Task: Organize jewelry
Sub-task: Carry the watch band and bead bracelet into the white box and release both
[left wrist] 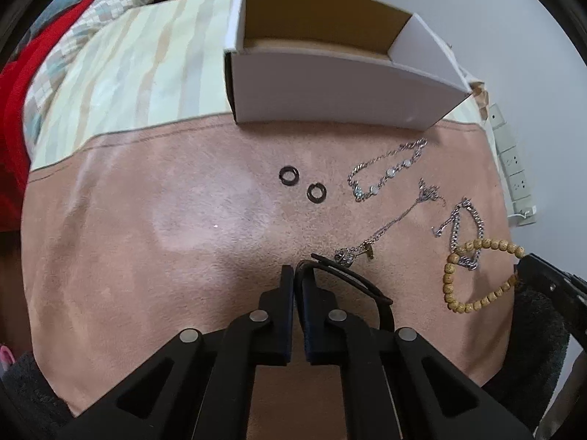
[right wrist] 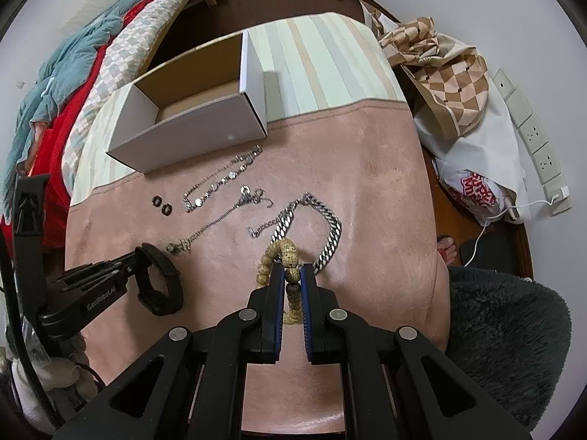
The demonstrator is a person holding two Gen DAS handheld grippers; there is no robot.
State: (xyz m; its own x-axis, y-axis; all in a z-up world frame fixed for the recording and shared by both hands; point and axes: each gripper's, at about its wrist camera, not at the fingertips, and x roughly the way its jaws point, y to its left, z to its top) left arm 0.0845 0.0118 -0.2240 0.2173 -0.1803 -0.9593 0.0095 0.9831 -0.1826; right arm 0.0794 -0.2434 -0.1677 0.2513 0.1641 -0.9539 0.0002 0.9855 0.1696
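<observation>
Pink suede-like cloth [right wrist: 367, 168] covers the bench and carries the jewelry. Left tool [left wrist: 294, 275], clenched, pinches the black strap bracelet [right wrist: 161, 278] at lower left of the right wrist view. Right tool [right wrist: 292, 273] grips the wooden bead bracelet [left wrist: 477, 275], which overlaps the heavy silver chain [right wrist: 323, 227]. Lifting the beads straight up before travelling should avoid dragging that chain. White open box [right wrist: 190, 132] sits at upper left of that view, apparently empty, its near wall [left wrist: 330, 88] the edge to clear. Two black rings [left wrist: 299, 183] and thin chains [left wrist: 389, 168] lie before it; open cloth lies at right.
</observation>
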